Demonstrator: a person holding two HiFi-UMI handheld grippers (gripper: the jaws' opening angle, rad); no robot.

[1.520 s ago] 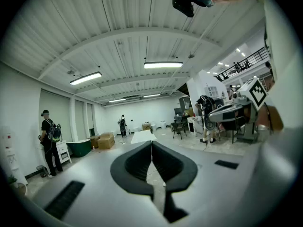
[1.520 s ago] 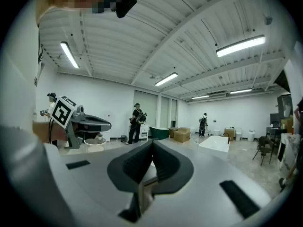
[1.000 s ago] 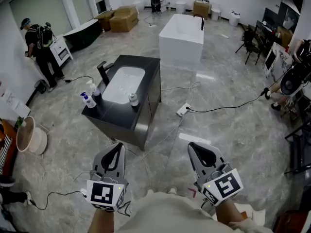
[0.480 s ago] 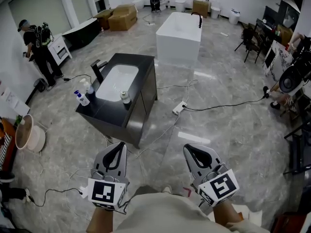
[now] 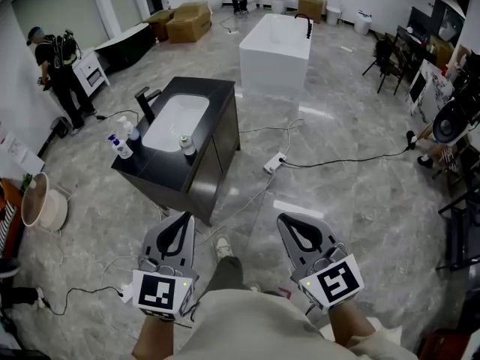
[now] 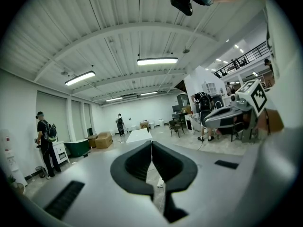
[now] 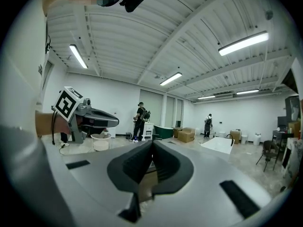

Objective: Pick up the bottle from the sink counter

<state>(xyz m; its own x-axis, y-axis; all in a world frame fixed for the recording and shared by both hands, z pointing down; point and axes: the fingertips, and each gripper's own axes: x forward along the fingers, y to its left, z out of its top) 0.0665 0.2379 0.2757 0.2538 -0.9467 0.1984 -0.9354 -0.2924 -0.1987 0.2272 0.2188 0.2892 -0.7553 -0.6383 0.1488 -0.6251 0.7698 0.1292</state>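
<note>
The left gripper [image 5: 181, 222] and right gripper [image 5: 291, 222] hang side by side, nearest the camera. Ahead and left of them, well apart, a sink cabinet stands on the floor. A basin [image 5: 174, 118] is sunk into the far part of its surface [image 5: 161, 172], with a faucet [image 5: 144, 103] at the basin's left edge. 2 pump bottles [image 5: 118, 147] stand together at the surface's left rim, beside the basin. 1 bottle [image 5: 187, 144] stands alone at the basin's near right corner. Behind the cabinet sits a bathtub [image 5: 274, 40], with boxes [image 5: 187, 22] to its left. A power strip [image 5: 273, 161] lies on the floor right of the cabinet. A person [image 5: 58, 58] stands far left.
</note>
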